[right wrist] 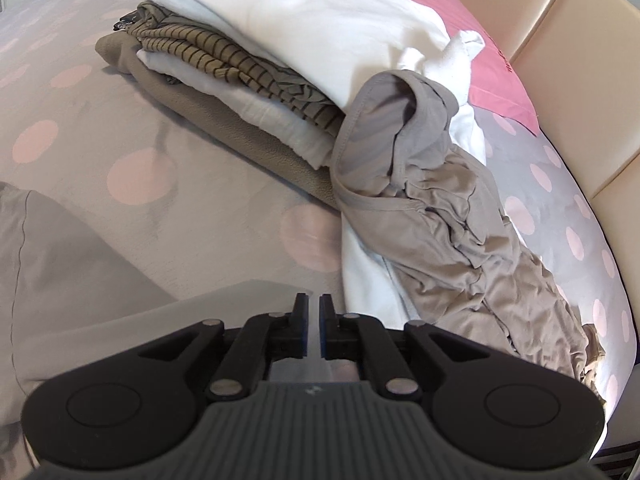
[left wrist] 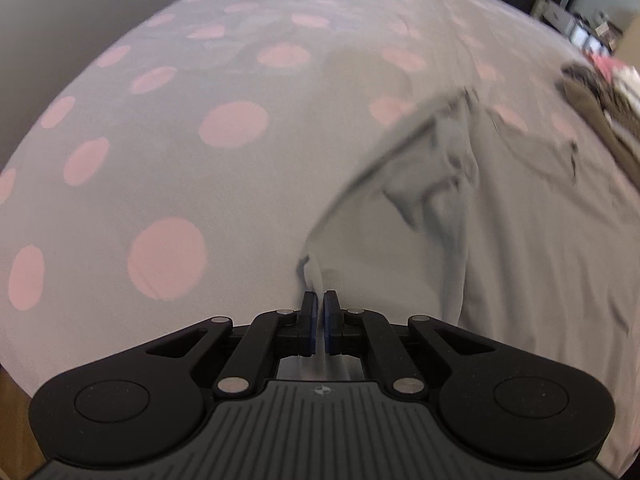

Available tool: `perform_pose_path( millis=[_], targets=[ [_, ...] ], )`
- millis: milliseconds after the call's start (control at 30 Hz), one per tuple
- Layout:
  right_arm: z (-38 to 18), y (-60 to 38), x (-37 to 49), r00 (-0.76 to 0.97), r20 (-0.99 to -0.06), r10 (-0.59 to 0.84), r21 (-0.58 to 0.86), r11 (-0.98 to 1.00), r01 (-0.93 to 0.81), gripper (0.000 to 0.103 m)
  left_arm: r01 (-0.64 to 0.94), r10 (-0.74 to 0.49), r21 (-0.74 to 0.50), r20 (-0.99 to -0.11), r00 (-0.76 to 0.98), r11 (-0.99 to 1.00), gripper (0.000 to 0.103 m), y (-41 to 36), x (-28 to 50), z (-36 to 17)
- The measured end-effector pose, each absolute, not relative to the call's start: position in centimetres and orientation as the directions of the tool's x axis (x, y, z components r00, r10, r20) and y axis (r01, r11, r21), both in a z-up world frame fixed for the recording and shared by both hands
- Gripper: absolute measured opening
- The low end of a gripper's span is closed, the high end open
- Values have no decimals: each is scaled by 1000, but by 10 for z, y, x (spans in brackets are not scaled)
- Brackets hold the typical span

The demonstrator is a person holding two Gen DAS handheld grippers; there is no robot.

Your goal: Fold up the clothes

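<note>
Left wrist view. One left gripper (left wrist: 319, 304), fingers drawn together, pinches a corner of one pale grey garment (left wrist: 500, 248). The garment spreads from 6 o'clock toward 3 o'clock, smooth in its near part, with a folded edge running diagonally up to 1 o'clock and a bunched, creased area near the centre right. It lies on a grey bedspread (left wrist: 168, 152) printed with pink dots, which fills the picture from 9 to 12 o'clock. At 2 o'clock the edge of a pile of clothes (left wrist: 592, 92) shows, blurred. No writing can be read.

Right wrist view. One right gripper (right wrist: 313, 304) has its jaws nearly closed; grey cloth of the same pale grey garment (right wrist: 100, 280) lies directly beneath and behind the pads, and whether it is clamped cannot be told. The garment occupies 7 to 9 o'clock, flat, with a stitched hem. At 12 o'clock stands one stack of folded clothes: a white top (right wrist: 320, 12), a striped olive piece (right wrist: 208, 52), a second white layer (right wrist: 256, 112) and a tan fleece (right wrist: 224, 128) at the bottom. Leaning on the stack from 1 to 4 o'clock lie one crumpled grey-beige garment (right wrist: 448, 232) and a loose white garment (right wrist: 368, 280) under it. One pink pillow (right wrist: 496, 60) sits at 1 o'clock against a cream headboard (right wrist: 568, 40); small lettering on the pillow is illegible.
</note>
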State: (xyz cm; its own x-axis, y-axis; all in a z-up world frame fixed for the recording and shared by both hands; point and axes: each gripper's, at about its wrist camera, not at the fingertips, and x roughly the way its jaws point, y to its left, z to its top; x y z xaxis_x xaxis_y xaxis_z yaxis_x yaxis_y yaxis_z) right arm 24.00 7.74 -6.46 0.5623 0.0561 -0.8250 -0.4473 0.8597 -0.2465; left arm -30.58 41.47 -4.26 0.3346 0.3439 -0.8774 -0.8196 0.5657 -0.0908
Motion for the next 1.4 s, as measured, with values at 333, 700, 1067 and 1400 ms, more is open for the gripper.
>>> perform_pose_path(
  millis=[333, 700, 1067, 1400],
  targets=[
    [-71, 78, 236, 552, -833, 40, -257, 855, -450, 7, -893, 484, -29, -833, 269, 448, 2, 500, -306, -3],
    [-84, 84, 243, 523, -852, 37, -248, 850, -464, 19, -910, 501, 134, -861, 89, 392, 2, 566, -288, -39],
    [-83, 126, 224, 411, -863, 292, -70, 738, -671, 27, -803, 523, 60, -786, 328, 593, 44, 555, -238, -15],
    [-97, 189, 225, 328, -840, 433, 27, 636, -772, 33, -573, 388, 66, -799, 460, 817, 44, 526, -126, -60]
  ],
)
